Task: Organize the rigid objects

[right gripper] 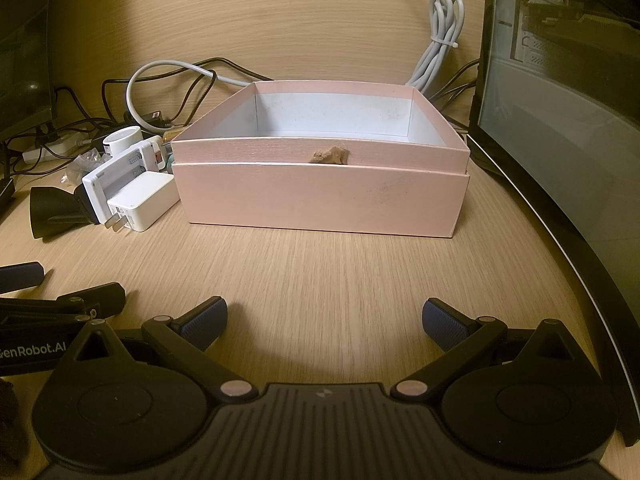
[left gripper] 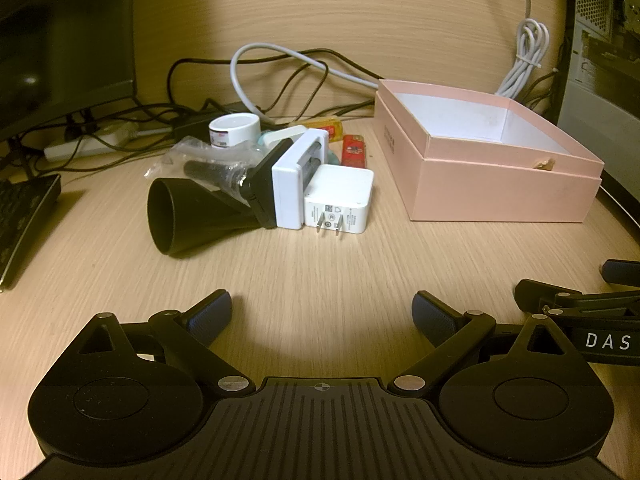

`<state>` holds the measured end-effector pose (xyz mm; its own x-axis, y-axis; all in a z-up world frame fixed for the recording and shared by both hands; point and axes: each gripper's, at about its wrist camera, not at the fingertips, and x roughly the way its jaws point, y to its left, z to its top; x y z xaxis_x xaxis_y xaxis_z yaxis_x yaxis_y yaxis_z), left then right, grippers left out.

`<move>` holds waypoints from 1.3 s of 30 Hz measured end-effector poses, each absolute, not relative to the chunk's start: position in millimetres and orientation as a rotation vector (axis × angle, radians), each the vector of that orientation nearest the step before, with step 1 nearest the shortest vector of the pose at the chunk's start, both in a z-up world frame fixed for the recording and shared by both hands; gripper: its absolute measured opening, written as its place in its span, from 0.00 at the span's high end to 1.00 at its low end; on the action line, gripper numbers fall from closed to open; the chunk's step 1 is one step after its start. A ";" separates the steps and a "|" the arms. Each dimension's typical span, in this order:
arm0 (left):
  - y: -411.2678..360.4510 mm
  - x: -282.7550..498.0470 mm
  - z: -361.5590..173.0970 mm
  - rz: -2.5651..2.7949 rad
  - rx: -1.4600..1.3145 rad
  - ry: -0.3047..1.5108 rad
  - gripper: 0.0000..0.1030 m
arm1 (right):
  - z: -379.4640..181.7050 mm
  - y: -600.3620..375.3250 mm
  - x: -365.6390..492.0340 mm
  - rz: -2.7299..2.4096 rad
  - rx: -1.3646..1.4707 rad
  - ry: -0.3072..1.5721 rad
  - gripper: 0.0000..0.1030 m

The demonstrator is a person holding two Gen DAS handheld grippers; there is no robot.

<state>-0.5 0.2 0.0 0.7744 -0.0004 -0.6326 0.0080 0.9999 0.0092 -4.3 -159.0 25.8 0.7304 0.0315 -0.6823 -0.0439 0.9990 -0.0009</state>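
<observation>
Both tongs, left tongs (left gripper: pixel 322 312) and right tongs (right gripper: pixel 325 320), hover spread wide and empty over the desk (left gripper: pixel 320 264). One pink box (right gripper: pixel 324 196) sits open-topped ahead of the right. Left of it lies the heap: one white charger (left gripper: pixel 340 200), prongs pointing toward the camera, one battery holder (left gripper: pixel 292 184) lying lengthwise away, and one black funnel (left gripper: pixel 180 216) with its mouth facing left-front.

Dim, warm yellow light; fisheye bending at the edges, dark corners, soft shadows, slight blur on the desk (left gripper: pixel 320 264) grain
</observation>
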 end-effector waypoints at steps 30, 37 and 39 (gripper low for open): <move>8.2 1.6 1.3 -0.030 0.044 0.681 0.04 | 21.7 -158.7 -5.4 0.059 -0.015 0.748 0.00; 53.3 4.8 51.0 -0.081 0.217 0.491 0.05 | 29.9 -161.0 1.3 0.130 -0.046 0.862 0.00; 67.5 25.0 53.7 -0.114 0.277 0.548 0.05 | 30.8 -160.2 1.5 0.130 -0.047 0.879 0.00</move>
<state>25.0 67.5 53.7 0.8481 -0.0332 -0.5288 0.1805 0.9564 0.2295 1.5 -160.2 30.8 0.6303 0.0939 -0.7707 -0.1325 0.9911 0.0125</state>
